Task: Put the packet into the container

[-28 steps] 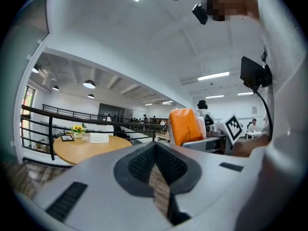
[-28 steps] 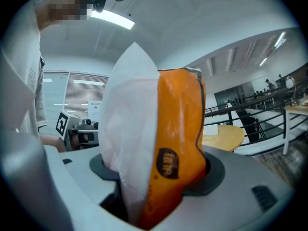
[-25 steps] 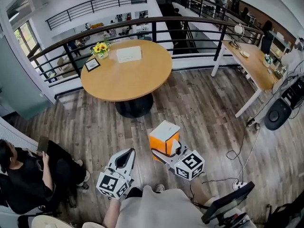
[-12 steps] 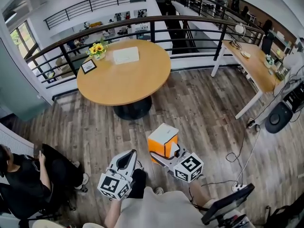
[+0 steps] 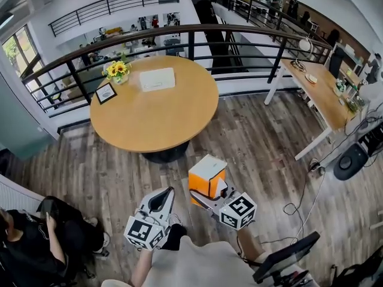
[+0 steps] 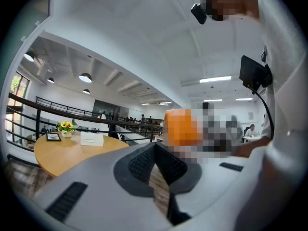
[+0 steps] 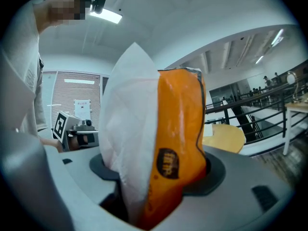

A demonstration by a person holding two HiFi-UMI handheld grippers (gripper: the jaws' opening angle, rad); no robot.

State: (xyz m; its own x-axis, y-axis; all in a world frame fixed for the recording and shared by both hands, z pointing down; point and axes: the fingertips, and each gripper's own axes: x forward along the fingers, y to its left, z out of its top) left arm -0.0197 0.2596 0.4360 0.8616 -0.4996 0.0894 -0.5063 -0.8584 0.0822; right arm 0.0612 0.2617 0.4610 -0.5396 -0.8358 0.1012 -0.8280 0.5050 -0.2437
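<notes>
Where this differs from a second ago: the round table [image 5: 152, 109] sits a little lower and further left in the head view. The seated person [image 5: 36, 244] has slid toward the bottom left corner. Both grippers and the packet keep their places.
Packet, look: the packet [image 5: 207, 175] is puffed like a pillow. One face is white and quilted, the other bright orange with a small dark logo, and a crimped seam runs along the top.
Packet, place: held in the air above the wooden floor [image 5: 257, 142], short of the table.
Right gripper [image 5: 210, 197]: jaws set wide, clamping the packet's lower end from both sides. The packet stands upright out of them.
Left gripper [image 5: 160, 199]: jaws closed tip to tip with nothing between them, just left of the packet and not touching it.
</notes>
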